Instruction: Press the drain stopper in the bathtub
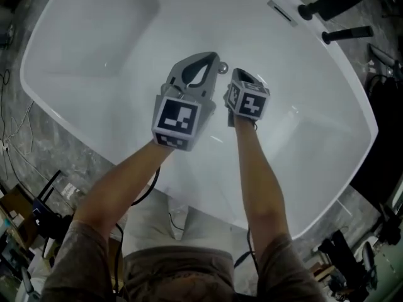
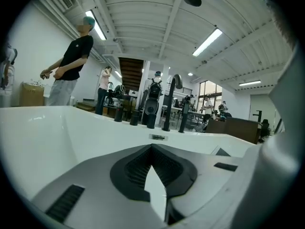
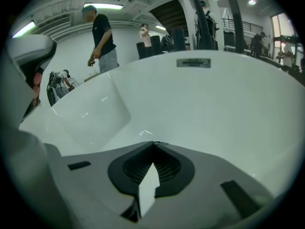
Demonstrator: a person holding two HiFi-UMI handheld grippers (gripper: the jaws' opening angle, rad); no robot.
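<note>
L tongs (image 1: 211,60) & R tongs (image 1: 242,77) both pressed together, empty, tips aimed at chrome drain stopper (image 1: 222,68) between them at frame centre on bathtub (image 1: 94,43) floor, prob so closed tips act as a pusher.

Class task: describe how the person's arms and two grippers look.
The left gripper and right gripper are grey, with black ribbed pads lining the jaws. Each carries a cube of black-and-white square markers. A black cable hangs under the left arm. The sleeves are short, grey-brown; forearms bare.
</note>
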